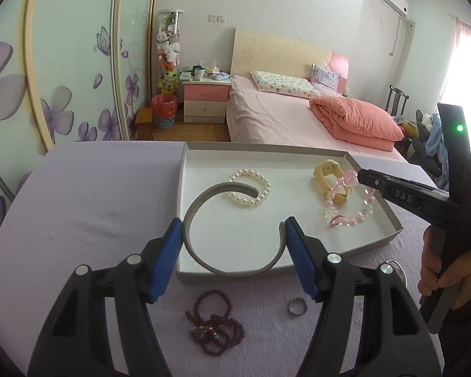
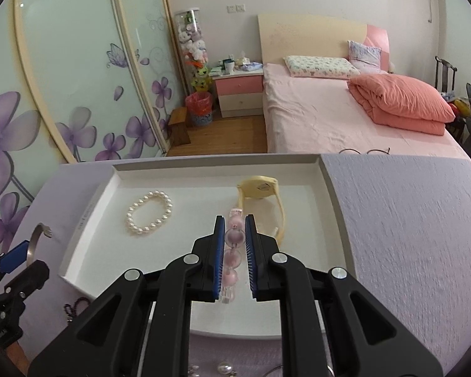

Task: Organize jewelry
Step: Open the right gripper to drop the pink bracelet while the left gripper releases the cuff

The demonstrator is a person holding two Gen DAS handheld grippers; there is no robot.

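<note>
Left gripper [image 1: 234,231] clamps grey cuff bangle [image 1: 204,216] over near tray [image 1: 376,242] edge; right gripper [image 2: 235,220] pinches pink bead bracelet [image 2: 234,238] above tray. Advice: lower each onto bare floor, clear of pearl bracelet [image 1: 251,188], before releasing.

The left gripper [image 1: 234,235] points forward and downward, its blue-padded jaws spread wide and pressing on either side of a grey open bangle [image 1: 232,229]. The right gripper [image 2: 234,251] tilts down likewise, jaws nearly closed on a pink bead bracelet [image 2: 232,251]. A hand [image 1: 449,267] grips the right gripper's handle.
</note>
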